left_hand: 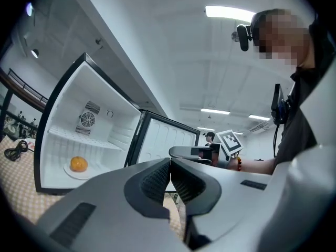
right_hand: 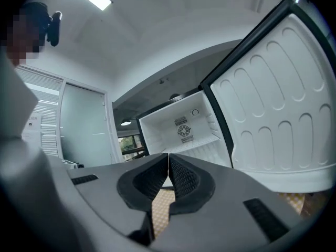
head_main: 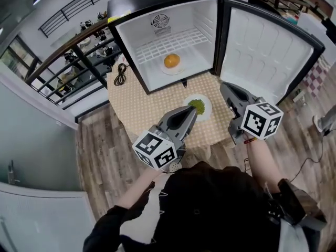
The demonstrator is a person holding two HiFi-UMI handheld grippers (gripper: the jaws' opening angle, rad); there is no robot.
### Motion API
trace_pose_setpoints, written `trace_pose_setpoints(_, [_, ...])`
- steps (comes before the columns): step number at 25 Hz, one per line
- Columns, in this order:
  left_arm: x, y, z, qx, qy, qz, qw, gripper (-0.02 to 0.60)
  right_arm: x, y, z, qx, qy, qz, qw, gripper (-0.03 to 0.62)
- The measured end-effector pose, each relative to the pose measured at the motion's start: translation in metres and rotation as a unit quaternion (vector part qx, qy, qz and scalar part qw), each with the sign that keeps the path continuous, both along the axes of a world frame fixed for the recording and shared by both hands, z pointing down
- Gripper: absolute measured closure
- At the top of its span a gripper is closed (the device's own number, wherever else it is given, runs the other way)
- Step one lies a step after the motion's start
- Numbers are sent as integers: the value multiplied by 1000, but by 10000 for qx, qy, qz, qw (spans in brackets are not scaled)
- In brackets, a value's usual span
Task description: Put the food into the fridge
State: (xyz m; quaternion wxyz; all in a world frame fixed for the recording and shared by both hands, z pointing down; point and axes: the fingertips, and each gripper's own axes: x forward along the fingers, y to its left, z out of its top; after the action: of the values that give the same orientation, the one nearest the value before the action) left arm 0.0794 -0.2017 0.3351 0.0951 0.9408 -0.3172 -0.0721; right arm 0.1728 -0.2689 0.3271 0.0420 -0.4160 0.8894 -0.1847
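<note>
A small fridge (head_main: 137,35) stands open on the table. On its floor lies an orange (head_main: 171,61) on a white plate (head_main: 164,69), and the orange (left_hand: 79,164) also shows in the left gripper view. In front of the fridge a green food (head_main: 198,105) lies on a white plate (head_main: 208,107). My left gripper (head_main: 193,111) is shut and empty, with its tip at that plate's near left edge. My right gripper (head_main: 224,86) is shut and empty too. It hangs just right of the plate, close to the open door (head_main: 268,51).
The round table (head_main: 136,106) has a dotted beige cloth. A black cable (head_main: 121,73) lies left of the fridge. A wire shelf (head_main: 173,42) crosses the fridge's upper part. The door swings out to the right. Wooden floor and a railing surround the table.
</note>
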Motion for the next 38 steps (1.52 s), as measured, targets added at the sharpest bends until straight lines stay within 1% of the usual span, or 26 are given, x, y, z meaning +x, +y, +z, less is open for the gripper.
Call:
trace_pose_setpoints(3, [13,24,0,40,-4,-39,10000,568,7,26,5,23,127,-107,9999,576])
trace_pose_setpoints(5, [20,38,0,124,-21,-183,9998,568,11,43,10,72,298,-155,9994,576])
trace_pose_setpoints(8, [29,57,4,166,-4,-308,9994,568,14,70,18,52,345,-307,9989,576])
trace_pose_setpoints(16, [54,97,30,-167,-50,-248,9995,568,30,130,63,-358,320,-580,9972,576])
trace_pose_setpoints(19, [59,108,45,-293,-173,-271,9991,568,33,147,77,-447,389,-654,9961,576])
trace_pose_setpoints(23, [59,123,65,-522,-202,-334,9979,568,38,163,89,-539,525,-689,9948,576])
trace_pose_setpoints(28, [64,139,82,-707,-283,-317,9966,568,44,173,100,-623,631,-626,9941,576])
trace_pose_setpoints(32, [68,143,82,-708,-290,-285,9967,568,44,178,99,-540,596,-643,9947,579])
trace_pose_setpoints(38, [69,147,82,-699,-300,-307,9966,568,41,182,97,-416,693,-745,9939,579])
